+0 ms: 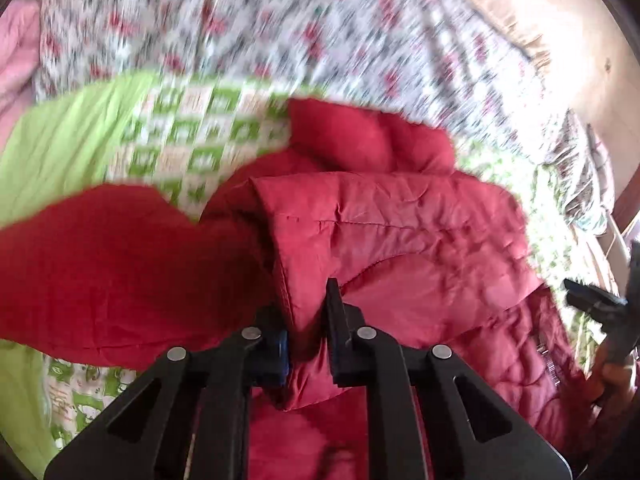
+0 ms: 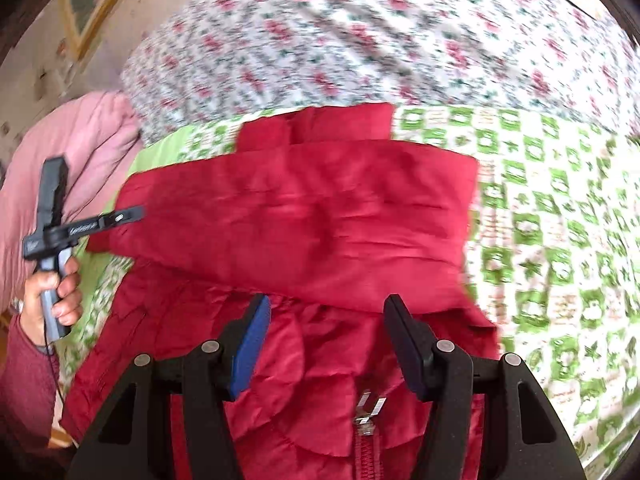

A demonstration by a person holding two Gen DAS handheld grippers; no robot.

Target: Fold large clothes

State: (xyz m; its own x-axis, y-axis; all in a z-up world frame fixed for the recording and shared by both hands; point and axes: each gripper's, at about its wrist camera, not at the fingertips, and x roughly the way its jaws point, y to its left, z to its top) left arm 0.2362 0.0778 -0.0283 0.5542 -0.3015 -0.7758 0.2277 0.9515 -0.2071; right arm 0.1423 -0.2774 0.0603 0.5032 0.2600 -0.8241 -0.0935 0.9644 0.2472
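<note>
Left gripper (image 1: 306, 320) is clamped on a fold of the red jacket (image 1: 400, 232), which lies on the green-checked sheet (image 1: 192, 136). Only the right view shows the zipper (image 2: 366, 420), running toward the camera. Right gripper (image 2: 328, 344) hangs released just above the jacket, sleeve lying crosswise ahead.

The left tool (image 1: 306, 320) pinches a fold of the red padded jacket (image 1: 400, 232) over the green-checked sheet (image 1: 188, 136).
</note>
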